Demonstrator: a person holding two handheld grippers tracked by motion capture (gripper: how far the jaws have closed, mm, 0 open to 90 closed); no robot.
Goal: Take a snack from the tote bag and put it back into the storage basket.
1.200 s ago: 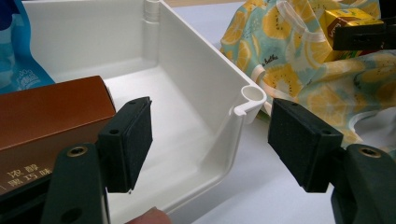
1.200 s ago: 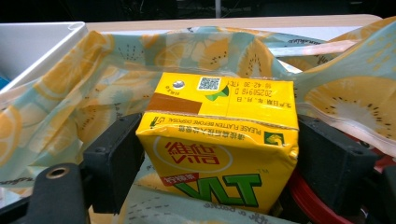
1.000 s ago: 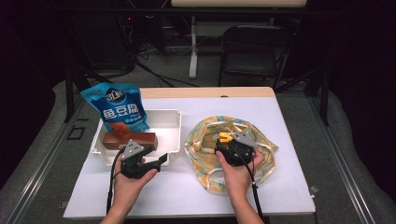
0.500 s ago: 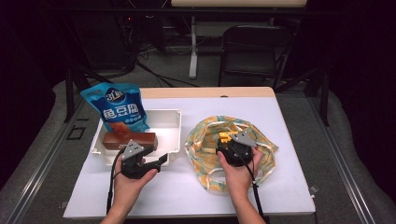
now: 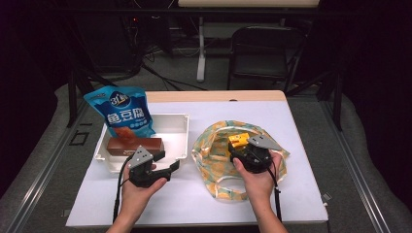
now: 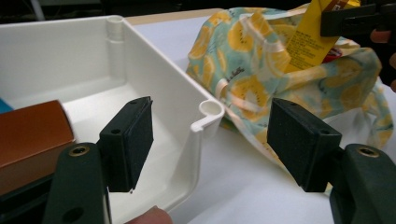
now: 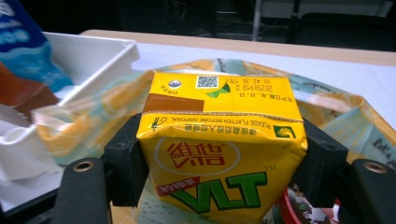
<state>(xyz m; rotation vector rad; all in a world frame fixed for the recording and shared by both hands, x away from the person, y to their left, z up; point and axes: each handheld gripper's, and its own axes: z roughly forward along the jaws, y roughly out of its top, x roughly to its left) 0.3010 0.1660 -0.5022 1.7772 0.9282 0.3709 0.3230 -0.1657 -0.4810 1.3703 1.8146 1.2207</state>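
Note:
A yellow VLT drink carton (image 7: 219, 140) sits between the pads of my right gripper (image 7: 219, 163), which is shut on its two sides. The jaws have just been closing on it. In the high view the right gripper (image 5: 237, 149) holds the carton (image 5: 239, 140) just above the open mouth of a fruit-print bag (image 5: 214, 160). My left gripper (image 6: 215, 140) stands open and holds nothing, its jaws on either side of the near corner of a white tray (image 6: 154, 79). From above, the left gripper (image 5: 167, 162) hovers at the tray's (image 5: 175, 126) front right.
A brown box (image 5: 133, 144) lies in the tray, and a blue snack pouch (image 5: 124, 114) leans at its back left. The bag (image 6: 243, 70) lies right of the tray on the white table. A dark chair (image 5: 267, 48) stands beyond the table.
My right gripper has closed on the carton and risen slightly with it over the bag. The left hand has stayed where it was.

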